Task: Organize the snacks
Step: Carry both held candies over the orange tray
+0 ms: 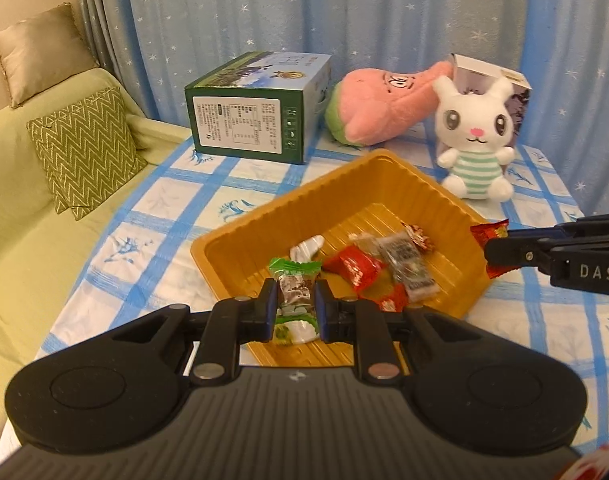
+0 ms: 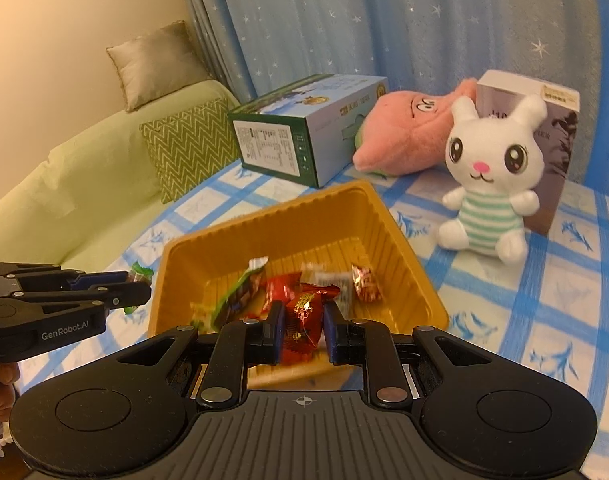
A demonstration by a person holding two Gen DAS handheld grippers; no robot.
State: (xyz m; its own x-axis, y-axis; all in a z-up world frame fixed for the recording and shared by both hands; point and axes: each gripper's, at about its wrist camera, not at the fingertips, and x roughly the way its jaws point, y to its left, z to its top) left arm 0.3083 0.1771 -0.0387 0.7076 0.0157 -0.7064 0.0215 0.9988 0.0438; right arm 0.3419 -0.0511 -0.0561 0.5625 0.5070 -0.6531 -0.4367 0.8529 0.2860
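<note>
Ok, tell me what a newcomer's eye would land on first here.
Probably the yellow tray mid-table, with wrapped snacks lying in it. Each claw is shut on one more: the left claw on a green-wrapped candy, the right claw on a red-wrapped candy. Behind the tray sits a white plush rabbit.

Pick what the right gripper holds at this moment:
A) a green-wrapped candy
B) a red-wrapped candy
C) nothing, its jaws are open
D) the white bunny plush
B: in the right wrist view the right gripper has its jaws closed on a red candy near the yellow tray; the green candy sits in the left gripper, and the bunny sits untouched on the table.
</note>
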